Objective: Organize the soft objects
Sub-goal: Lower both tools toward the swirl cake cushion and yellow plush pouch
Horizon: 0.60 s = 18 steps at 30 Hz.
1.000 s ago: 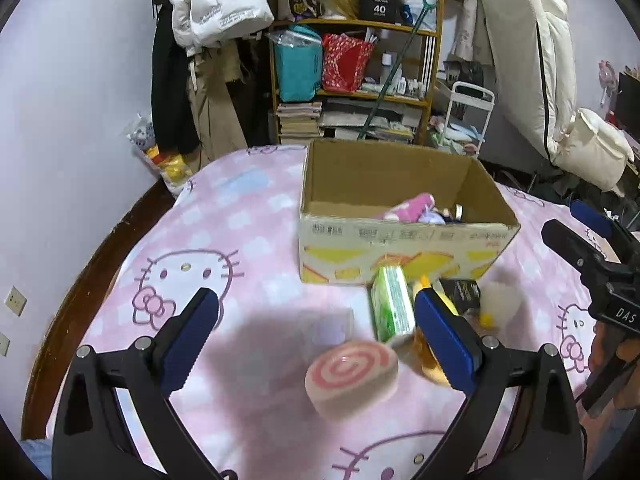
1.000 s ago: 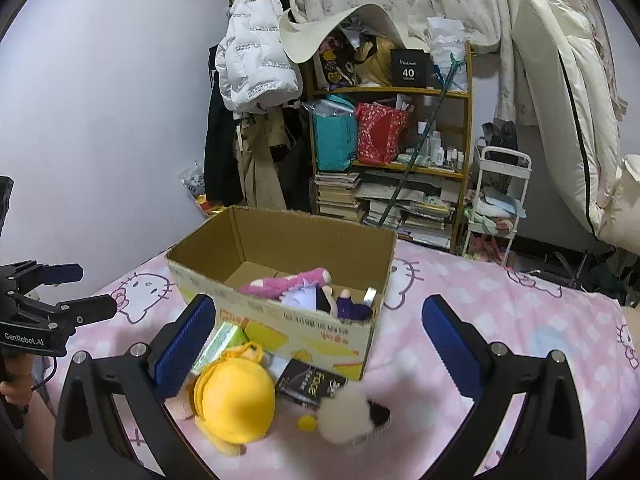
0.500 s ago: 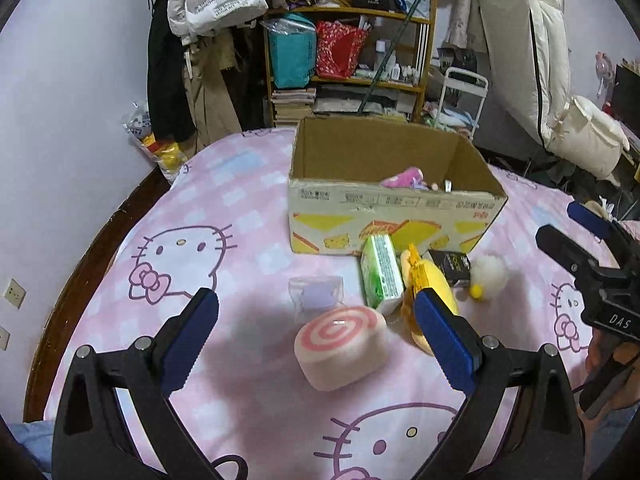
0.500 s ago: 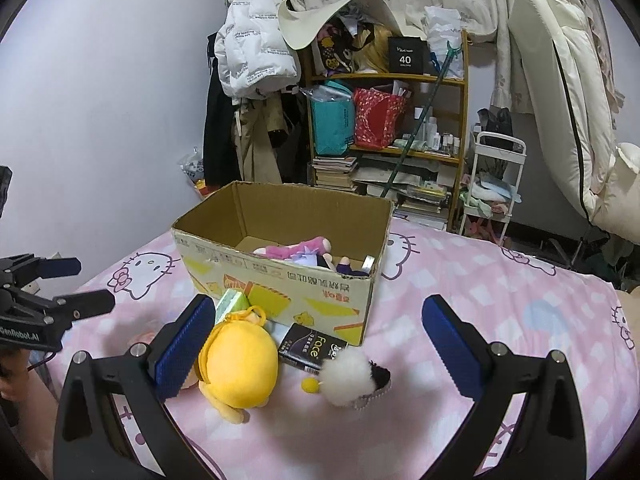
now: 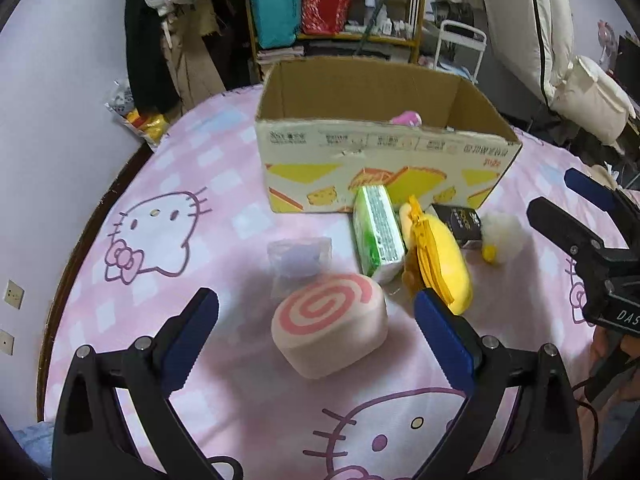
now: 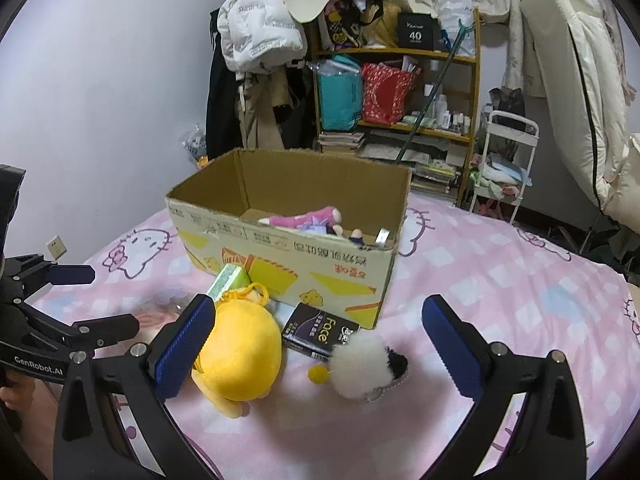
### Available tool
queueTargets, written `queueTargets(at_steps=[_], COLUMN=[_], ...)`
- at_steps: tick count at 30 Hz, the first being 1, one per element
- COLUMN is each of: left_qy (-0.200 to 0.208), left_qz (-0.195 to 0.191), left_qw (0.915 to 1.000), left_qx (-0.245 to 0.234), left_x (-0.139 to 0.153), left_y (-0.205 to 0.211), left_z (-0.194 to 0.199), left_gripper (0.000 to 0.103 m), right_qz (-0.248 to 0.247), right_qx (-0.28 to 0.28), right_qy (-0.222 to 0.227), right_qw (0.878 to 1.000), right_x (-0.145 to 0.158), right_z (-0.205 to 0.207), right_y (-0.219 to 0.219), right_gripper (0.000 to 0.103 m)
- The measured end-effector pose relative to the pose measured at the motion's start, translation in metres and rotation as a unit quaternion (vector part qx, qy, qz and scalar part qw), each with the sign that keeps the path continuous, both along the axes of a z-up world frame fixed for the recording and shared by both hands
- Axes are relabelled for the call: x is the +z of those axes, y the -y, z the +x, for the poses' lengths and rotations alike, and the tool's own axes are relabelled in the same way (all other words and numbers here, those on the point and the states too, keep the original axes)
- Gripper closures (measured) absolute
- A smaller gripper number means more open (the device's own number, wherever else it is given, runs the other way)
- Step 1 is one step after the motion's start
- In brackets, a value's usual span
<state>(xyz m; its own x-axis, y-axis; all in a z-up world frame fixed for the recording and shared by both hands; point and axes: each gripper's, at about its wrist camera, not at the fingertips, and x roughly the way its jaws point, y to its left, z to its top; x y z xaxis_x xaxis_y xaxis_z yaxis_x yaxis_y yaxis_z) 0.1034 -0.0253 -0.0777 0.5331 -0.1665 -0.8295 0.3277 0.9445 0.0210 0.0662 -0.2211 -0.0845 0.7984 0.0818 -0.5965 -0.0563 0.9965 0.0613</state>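
A pink swirl-roll cushion (image 5: 330, 322) lies on the pink bedspread, between the wide-open fingers of my left gripper (image 5: 316, 336), untouched. Behind it are a clear pouch (image 5: 299, 258), a green tissue pack (image 5: 378, 236), a yellow plush (image 5: 438, 256) and a white fluffy toy (image 5: 502, 236). In the right wrist view my right gripper (image 6: 320, 344) stands open over the yellow plush (image 6: 236, 354) and the white fluffy toy (image 6: 364, 368), gripping nothing. The cardboard box (image 6: 288, 248) behind them holds a pink doll (image 6: 308, 218).
A black packet (image 6: 320, 330) leans against the box front. Beyond the bed stand a cluttered wooden shelf (image 6: 400, 92), hanging coats (image 6: 256, 32) and a white trolley (image 6: 504, 160). The bed's dark wooden edge (image 5: 92, 220) curves along the left.
Both grippers have dropped lower and closer to the items. The swirl cushion now sits between the left fingers; the yellow plush and white toy loom larger in the right view.
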Motion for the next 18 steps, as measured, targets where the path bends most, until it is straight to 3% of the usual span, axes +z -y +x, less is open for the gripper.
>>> queueTargets(at_steps=[11,18], left_qy=[-0.041,-0.068], left_qz=[0.009,0.004], left_qw=[0.9990,0.9974], left_qx=[-0.017,-0.025], left_x=[-0.021,-0.032], left_y=[0.011,0.014], left_z=[0.012,0.018], left_gripper=[0.006,0.006], right_qz=[0.001,0.054], right_qx=[0.007,0.035], right_qy=[-0.012,-0.040], right_qw=[1.000,0.997], right_x=[-0.008,-0.017], right_z=[0.014,0.024], right_y=[-0.008,-0.015], right_gripper=[0.000,0.000])
